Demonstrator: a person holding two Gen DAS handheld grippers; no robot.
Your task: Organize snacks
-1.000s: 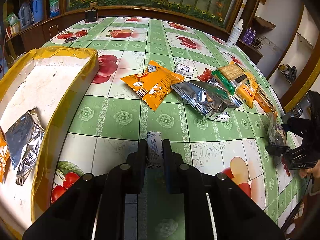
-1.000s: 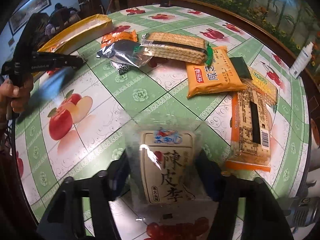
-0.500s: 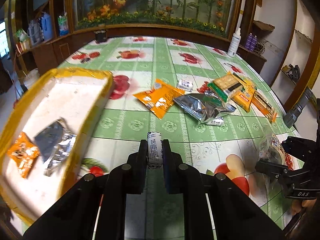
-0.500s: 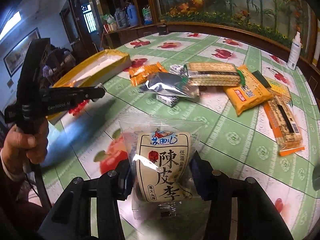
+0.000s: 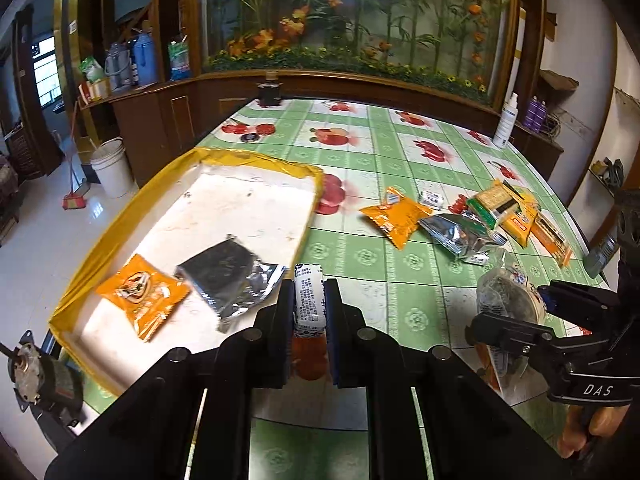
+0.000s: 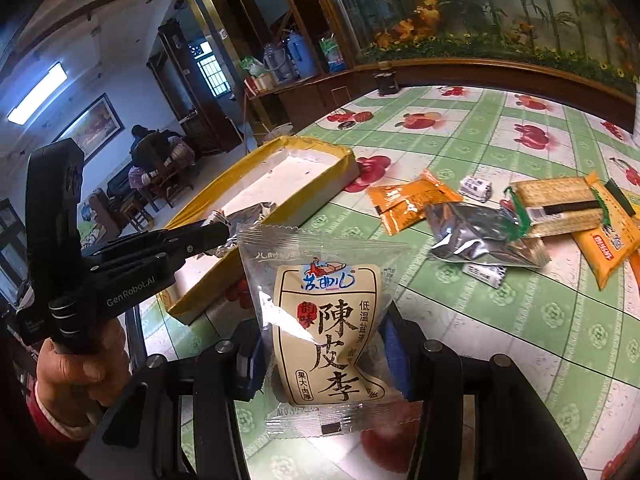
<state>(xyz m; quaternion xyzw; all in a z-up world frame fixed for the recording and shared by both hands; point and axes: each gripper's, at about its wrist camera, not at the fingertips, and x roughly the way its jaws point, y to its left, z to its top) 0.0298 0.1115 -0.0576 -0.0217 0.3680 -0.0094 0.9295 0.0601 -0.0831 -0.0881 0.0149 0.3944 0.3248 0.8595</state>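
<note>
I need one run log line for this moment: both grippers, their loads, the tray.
left gripper: shut on small white packet | right gripper: shut on plum packet | yellow tray: holds two packets

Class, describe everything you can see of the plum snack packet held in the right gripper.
The plum snack packet is a clear plastic pouch with crimped ends and a cream label bearing large dark Chinese characters and a small blue logo. It stands upright, pinched at both sides by the closed jaws of the right gripper, lifted above the table, touching nothing else.
</note>
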